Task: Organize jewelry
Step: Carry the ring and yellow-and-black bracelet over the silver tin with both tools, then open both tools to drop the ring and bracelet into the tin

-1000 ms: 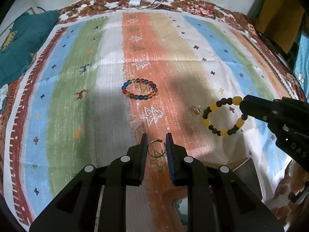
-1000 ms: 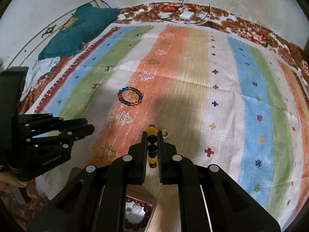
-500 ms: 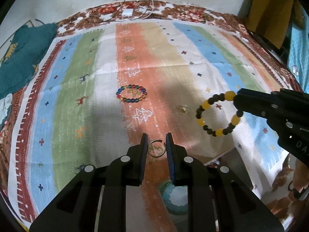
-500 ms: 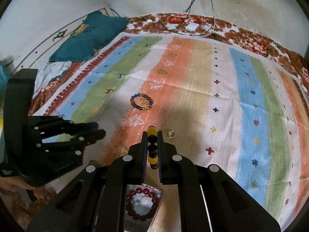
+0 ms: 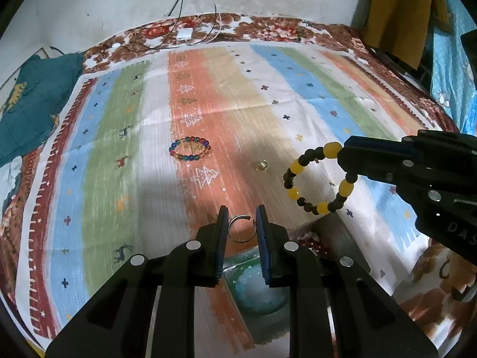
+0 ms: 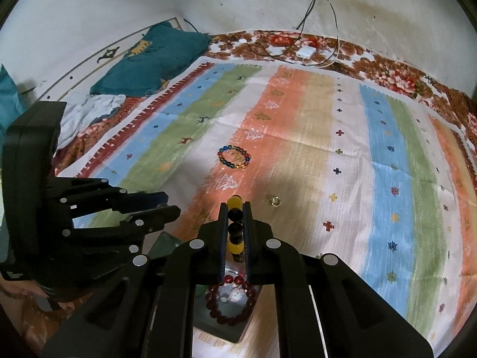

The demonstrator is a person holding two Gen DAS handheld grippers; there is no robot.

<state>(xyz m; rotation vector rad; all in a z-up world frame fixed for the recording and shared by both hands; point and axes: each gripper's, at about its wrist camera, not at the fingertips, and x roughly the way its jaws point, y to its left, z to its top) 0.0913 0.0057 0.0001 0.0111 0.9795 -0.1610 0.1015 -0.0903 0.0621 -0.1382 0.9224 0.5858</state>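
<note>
Both grippers have lifted and drawn back toward the near edge of the cloth, so the tray beneath them now shows more fully than a second ago.

From the left wrist: the left gripper [image 5: 242, 223] has its fingers clamped on a thin open ring [image 5: 241, 229], held in the air above the cloth [image 5: 143, 155]. To its right, the right gripper [image 5: 342, 153] carries a yellow-and-dark bracelet [image 5: 320, 179] that hangs free. Lying on the cloth are a multicolour bracelet [image 5: 190, 149] and, well apart from it, a small gold piece [image 5: 260, 164]. Under the left gripper a tray [image 5: 334, 229] holds something pale green, blurred.

From the right wrist: the right gripper's fingers are closed on the bracelet's beads [image 6: 234, 226], stacked between them. Directly below, the tray compartment [image 6: 238, 332] holds a red bracelet [image 6: 231, 299] around a small pale piece.

Both pieces seem to be in transit to the tray. Next, each should be lowered over a compartment and released; which compartment suits each I cannot tell.
</note>
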